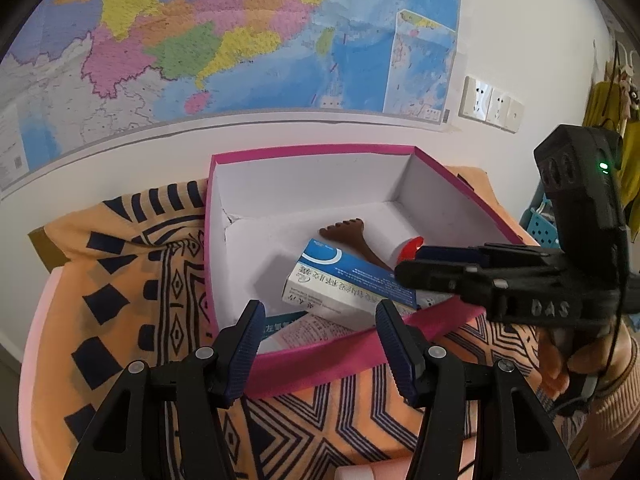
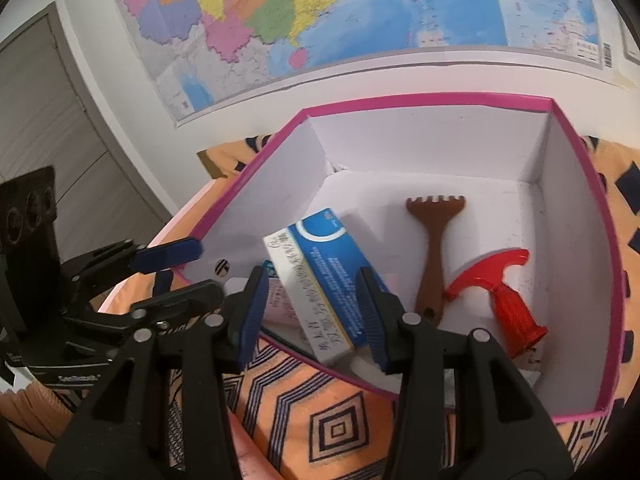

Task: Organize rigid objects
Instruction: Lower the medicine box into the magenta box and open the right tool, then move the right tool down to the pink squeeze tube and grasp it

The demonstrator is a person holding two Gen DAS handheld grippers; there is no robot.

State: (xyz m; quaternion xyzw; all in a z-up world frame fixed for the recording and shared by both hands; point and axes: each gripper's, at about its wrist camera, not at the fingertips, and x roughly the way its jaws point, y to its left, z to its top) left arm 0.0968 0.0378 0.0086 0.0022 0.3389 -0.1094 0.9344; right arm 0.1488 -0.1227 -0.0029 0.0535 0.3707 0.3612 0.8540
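Both grippers empty, jaws apart. Left gripper hovers over box near rim. Right gripper frames carton, pads not touching; carton lies tilted in box near-left corner. Rake mid-floor, red tool by right wall.

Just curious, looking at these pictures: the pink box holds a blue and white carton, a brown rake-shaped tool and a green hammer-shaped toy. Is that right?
Nearly. The hammer-shaped toy is red, not green; the right wrist view shows it plainly. The rest stands: it lies in the pink box with the blue and white carton and the brown rake-shaped tool.
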